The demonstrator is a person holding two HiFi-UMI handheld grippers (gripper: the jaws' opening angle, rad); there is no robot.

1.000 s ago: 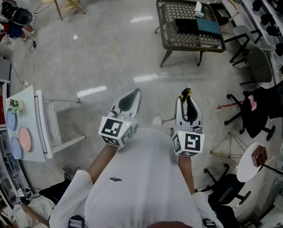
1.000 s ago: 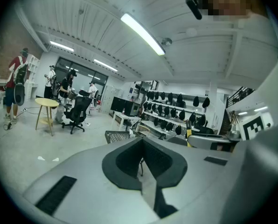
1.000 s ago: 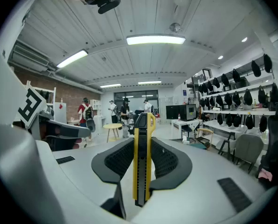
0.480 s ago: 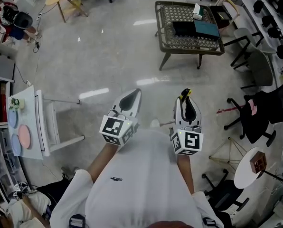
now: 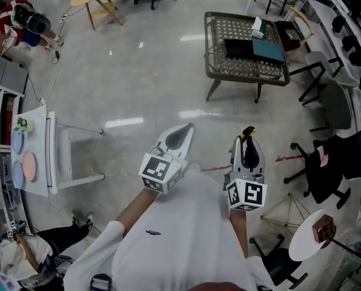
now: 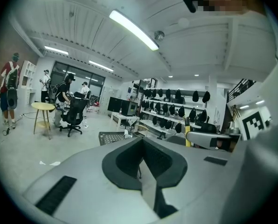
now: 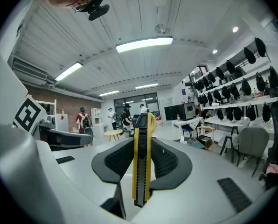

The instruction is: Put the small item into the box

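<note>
Right now the task's small item, a yellow knife [image 7: 142,162], sits upright in my right gripper [image 5: 248,142]. The jaws press on its two flat sides, and its tip pokes out past them. I read that grip as a carrying hold: pinched along the body, the knife cannot swing or slip while the person walks. The left gripper [image 5: 180,134] has its jaws brought fully together with nothing between them. It hangs level with the right one and close to the chest, most likely parked out of the way, since one tool is enough for so light a thing. Both grippers point across open floor toward the table [image 5: 212,41], which stands well apart from them, so nothing can be placed from this spot. On the table's far-right part lies a teal box [image 5: 266,49], with a black flat thing [image 5: 238,46] just beside it. I take the teal one for the target, though from this height I cannot tell whether it is open. My judgement is that the pick is done and the carry is under way. The next move calls for closing in on the table, then bringing the knife down over the box before the jaws let go. The main risk I see is dropping it short, onto the table's woven top.
</note>
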